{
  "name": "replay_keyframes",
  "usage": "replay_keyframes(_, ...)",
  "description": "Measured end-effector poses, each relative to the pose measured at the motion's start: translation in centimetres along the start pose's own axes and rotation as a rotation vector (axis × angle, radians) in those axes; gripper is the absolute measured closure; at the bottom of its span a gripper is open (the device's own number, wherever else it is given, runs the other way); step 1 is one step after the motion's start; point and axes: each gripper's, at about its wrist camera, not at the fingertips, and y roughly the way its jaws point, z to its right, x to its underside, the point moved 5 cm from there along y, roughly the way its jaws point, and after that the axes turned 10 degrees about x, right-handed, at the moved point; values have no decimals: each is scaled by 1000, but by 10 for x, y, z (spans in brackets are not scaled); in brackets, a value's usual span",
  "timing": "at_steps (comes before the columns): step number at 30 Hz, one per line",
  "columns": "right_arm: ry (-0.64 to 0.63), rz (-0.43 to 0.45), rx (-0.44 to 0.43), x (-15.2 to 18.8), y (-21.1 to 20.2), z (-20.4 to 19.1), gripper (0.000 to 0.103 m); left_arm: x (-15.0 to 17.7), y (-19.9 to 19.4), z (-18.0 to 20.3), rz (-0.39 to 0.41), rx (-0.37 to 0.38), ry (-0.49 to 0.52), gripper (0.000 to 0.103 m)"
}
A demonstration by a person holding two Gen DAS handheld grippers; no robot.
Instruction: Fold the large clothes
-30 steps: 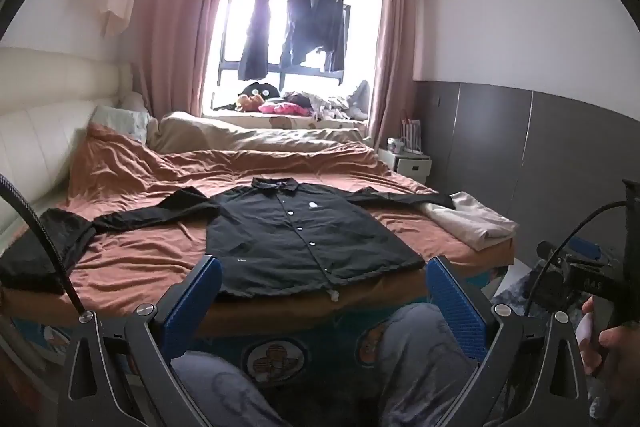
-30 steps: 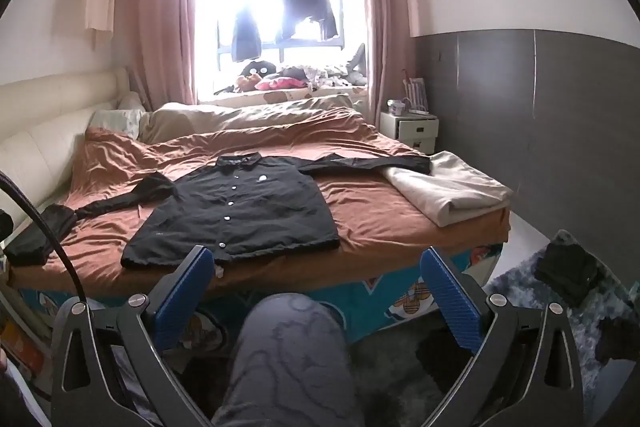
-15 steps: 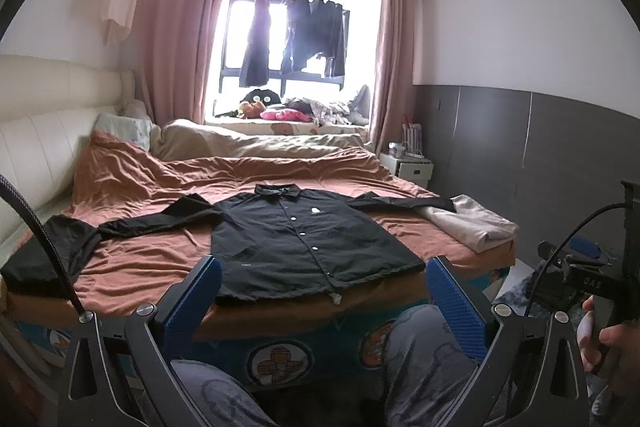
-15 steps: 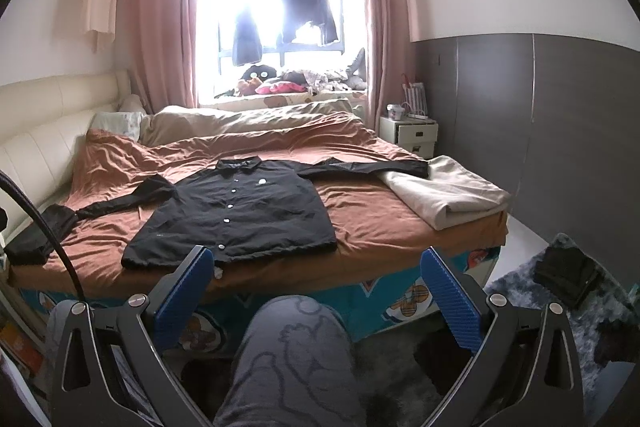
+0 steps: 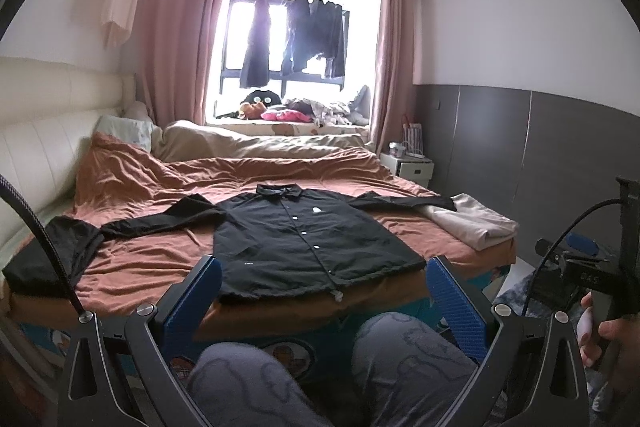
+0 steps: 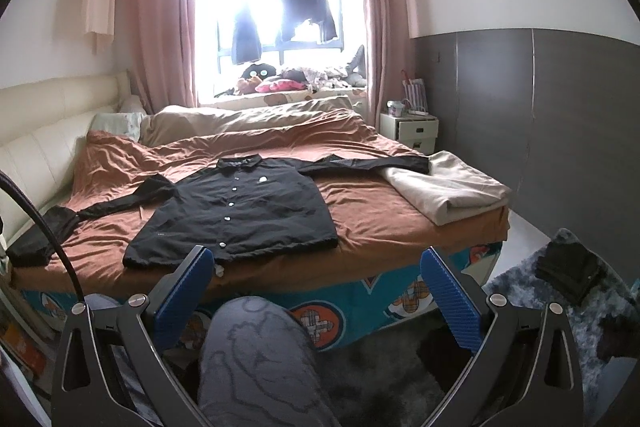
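While the bed carried the black shirt spread flat near its front edge, sleeves out, no fold had begun. Reaching a sleeve or hem looked like the next move. A beige folded blanket touched 1 cuff. The left hand-held gripper and right hand-held gripper gaped wide, empty.
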Motion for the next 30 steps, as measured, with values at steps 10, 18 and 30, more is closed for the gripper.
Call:
replay_keyframes(10,-12,13,-8,1,-3,-3,0,3,-3,-1,-1,-7,0,1)
replay_keyframes(18,-17,2,-12,4,-1,-1,0,4,-4,-2,0,-10,0,1)
replay_keyframes(30,-9,5,-32,3,0,5,0,11,-4,-7,-15,-16,-21,1)
